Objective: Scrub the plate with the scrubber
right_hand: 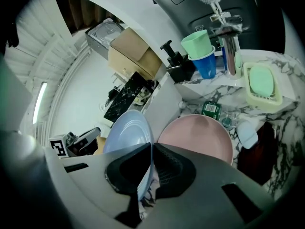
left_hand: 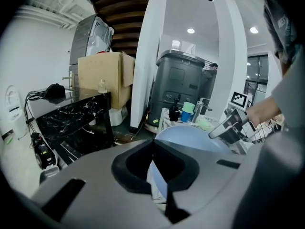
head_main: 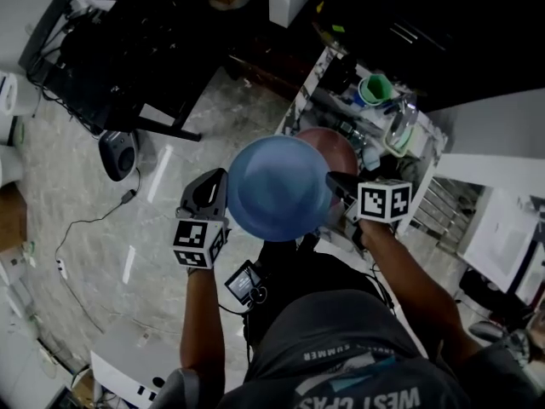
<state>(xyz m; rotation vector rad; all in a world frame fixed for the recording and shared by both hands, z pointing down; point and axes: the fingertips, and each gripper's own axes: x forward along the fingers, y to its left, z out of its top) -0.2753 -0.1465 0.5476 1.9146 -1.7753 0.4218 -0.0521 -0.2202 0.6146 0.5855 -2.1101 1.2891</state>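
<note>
While held up over the floor in front of the person, the blue plate lies roughly flat. It shows as a near-full circle in the head view, broad face toward the camera. Can't tell if that face is the eating side or the underside. It is round, so it has no long axis of its own. The line between the two grip points runs left to right across the head view.

The left gripper is on the plate's left rim, jaws pressed together and pinching the edge. Its own view shows blue between the jaws. The right gripper is on the opposite rim, jaws also closed tight on the edge. In the right gripper view the plate runs edge-on straight into the jaws.

Counts:
- Plates: 2. The blue one is held and the pink plate sits on the marble counter, just behind the blue one.
- Cups: 2. The green cup is nested in the blue cup, both upright near the faucet.
- Faucet: 1.
- Green pad: 1. It lies in a pale tray right of the faucet, well apart from both grippers. Can't tell if it is the scrubber.
- Small green can: 1, between the pink plate and the cups.
- Cardboard box: 1, in the background.
</note>
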